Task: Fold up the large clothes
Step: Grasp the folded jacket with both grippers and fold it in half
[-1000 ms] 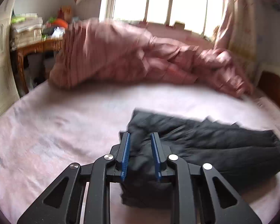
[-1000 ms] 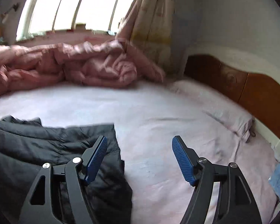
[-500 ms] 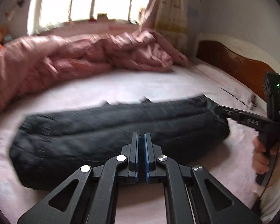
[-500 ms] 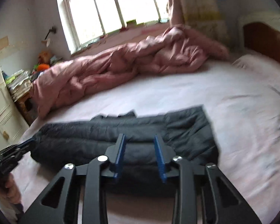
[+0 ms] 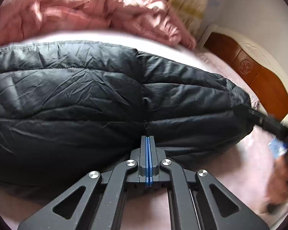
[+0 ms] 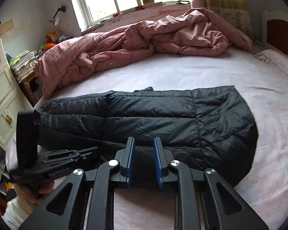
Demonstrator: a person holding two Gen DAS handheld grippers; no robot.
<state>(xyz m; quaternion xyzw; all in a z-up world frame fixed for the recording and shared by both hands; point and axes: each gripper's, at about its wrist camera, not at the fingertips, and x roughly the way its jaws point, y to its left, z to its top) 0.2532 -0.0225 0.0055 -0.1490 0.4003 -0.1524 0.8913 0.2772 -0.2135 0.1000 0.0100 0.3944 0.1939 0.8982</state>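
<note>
A black quilted down jacket lies folded into a long band across the pink bed sheet; it fills the left wrist view. My left gripper is shut with nothing between its pads, its tip against the jacket's near edge. It shows in the right wrist view at the jacket's left end. My right gripper is partly open and empty, over the jacket's near edge. It shows blurred in the left wrist view by the jacket's right end.
A crumpled pink duvet lies along the far side of the bed under the window. A wooden headboard and a pillow are at the right. A white cabinet and a cluttered side table stand at the left.
The left gripper let go of the jacket, shut empty and dropped close to its near edge. The right gripper narrowed from wide open and swung to face the jacket's front edge.
</note>
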